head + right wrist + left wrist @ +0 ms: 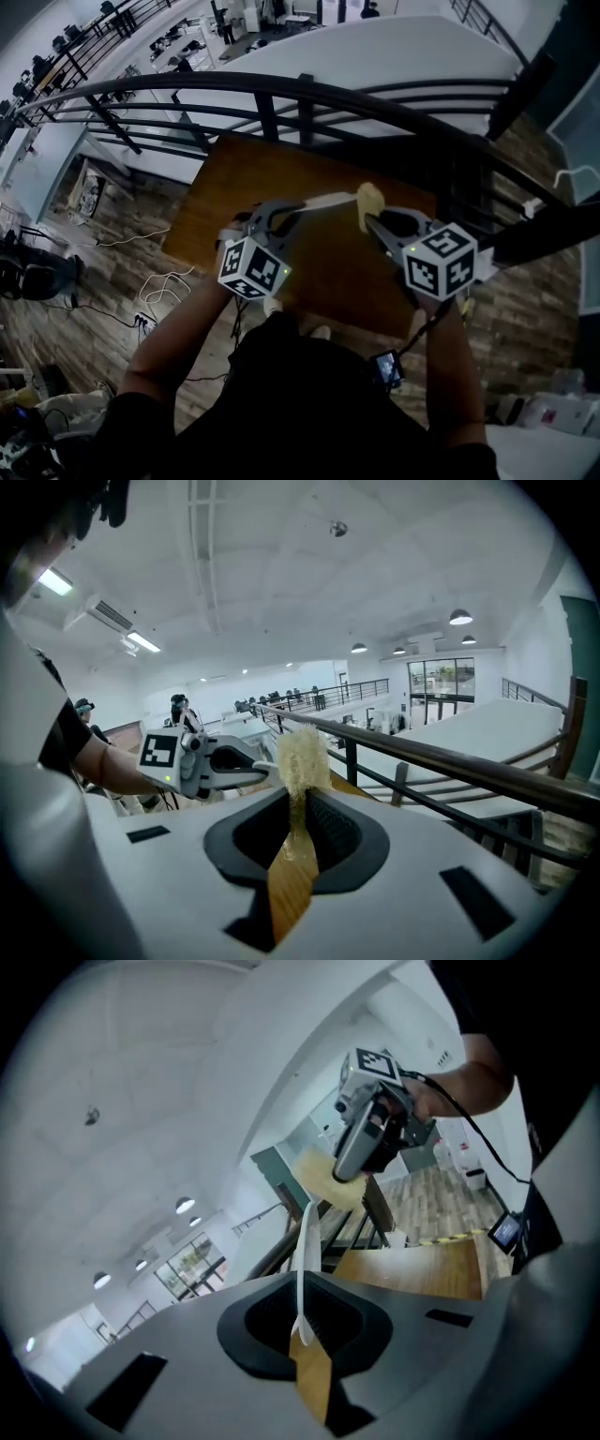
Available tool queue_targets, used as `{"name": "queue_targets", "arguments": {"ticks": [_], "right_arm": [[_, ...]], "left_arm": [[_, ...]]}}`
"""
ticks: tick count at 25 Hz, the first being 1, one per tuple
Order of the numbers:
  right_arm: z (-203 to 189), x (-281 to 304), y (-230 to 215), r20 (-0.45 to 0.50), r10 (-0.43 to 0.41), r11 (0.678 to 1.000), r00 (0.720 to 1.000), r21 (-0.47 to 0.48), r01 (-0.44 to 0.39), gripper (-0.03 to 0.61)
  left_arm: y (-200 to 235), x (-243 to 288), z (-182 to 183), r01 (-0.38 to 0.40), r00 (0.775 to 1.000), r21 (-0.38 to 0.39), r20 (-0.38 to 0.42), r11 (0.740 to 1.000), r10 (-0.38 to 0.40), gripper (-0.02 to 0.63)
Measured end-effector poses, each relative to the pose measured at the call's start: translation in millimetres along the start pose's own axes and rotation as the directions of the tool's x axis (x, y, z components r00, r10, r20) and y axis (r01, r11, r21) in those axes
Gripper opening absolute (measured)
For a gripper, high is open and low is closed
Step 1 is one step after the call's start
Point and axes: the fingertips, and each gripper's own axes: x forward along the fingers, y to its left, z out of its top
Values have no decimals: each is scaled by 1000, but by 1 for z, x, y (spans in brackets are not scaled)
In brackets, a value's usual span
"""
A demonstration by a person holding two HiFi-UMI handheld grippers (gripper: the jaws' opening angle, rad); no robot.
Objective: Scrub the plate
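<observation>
Both grippers are held up above the wooden table (pixel 328 272). My left gripper (pixel 284 215) is shut on the rim of a white plate (pixel 323 202), which I see edge-on as a thin pale strip. In the left gripper view the plate (pixel 304 1260) rises straight out from between the shut jaws of the left gripper (pixel 302 1331). My right gripper (pixel 371 221) is shut on a yellow sponge (pixel 370 204). The sponge (pixel 323 1181) rests against the plate's far edge. In the right gripper view the sponge (pixel 302 755) sticks up from the right gripper (pixel 297 806), with the left gripper (pixel 262 767) just beside it.
A dark metal railing (pixel 281 94) curves along the table's far side, with a drop to a lower floor beyond. Cables (pixel 159 281) lie on the wood-plank floor at the left. The person's arms and dark torso fill the bottom of the head view.
</observation>
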Motion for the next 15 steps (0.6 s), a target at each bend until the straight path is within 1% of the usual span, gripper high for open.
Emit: {"name": "queue_targets", "arguments": {"ticks": [2, 3, 5, 6, 7, 8, 9, 11, 12, 13, 14, 15], "right_arm": [[17, -2, 10, 17, 29, 1000, 999, -5, -29, 55], [24, -2, 15, 21, 42, 999, 999, -10, -42, 55], [34, -2, 24, 20, 63, 998, 998, -28, -62, 55], [38, -2, 28, 15, 72, 997, 997, -39, -71, 54], [41, -2, 31, 7, 82, 995, 997, -49, -81, 55], [44, -1, 34, -3, 93, 994, 996, -58, -93, 55], [46, 1, 37, -17, 106, 992, 994, -66, -107, 55], [52, 8, 46, -50, 125, 988, 991, -88, -129, 55], [54, 12, 50, -71, 126, 985, 990, -106, -133, 55], [55, 15, 53, -97, 121, 983, 988, -128, -133, 55], [55, 19, 55, -128, 113, 979, 985, -152, -132, 54], [52, 23, 57, -161, 107, 976, 981, -171, -135, 55]], "left_arm": [[10, 0, 7, -36, 999, 98, 1, 995, 36, 20], [14, 0, 10, -54, 998, 153, 0, 987, 55, 18], [19, 1, 16, -85, 996, 276, -3, 957, 90, 19], [21, 1, 19, -99, 994, 341, -2, 935, 106, 20], [22, 3, 23, -114, 992, 409, 3, 905, 124, 18], [22, 5, 27, -129, 990, 479, 14, 868, 140, 18], [21, 7, 30, -142, 988, 548, 29, 824, 151, 18], [17, 9, 34, -159, 986, 670, 68, 726, 153, 18], [15, 9, 35, -161, 986, 716, 84, 680, 146, 18], [12, 9, 35, -163, 986, 751, 97, 640, 137, 18], [10, 8, 36, -166, 986, 776, 110, 608, 129, 18], [7, 7, 38, -171, 985, 795, 123, 582, 121, 18]]}}
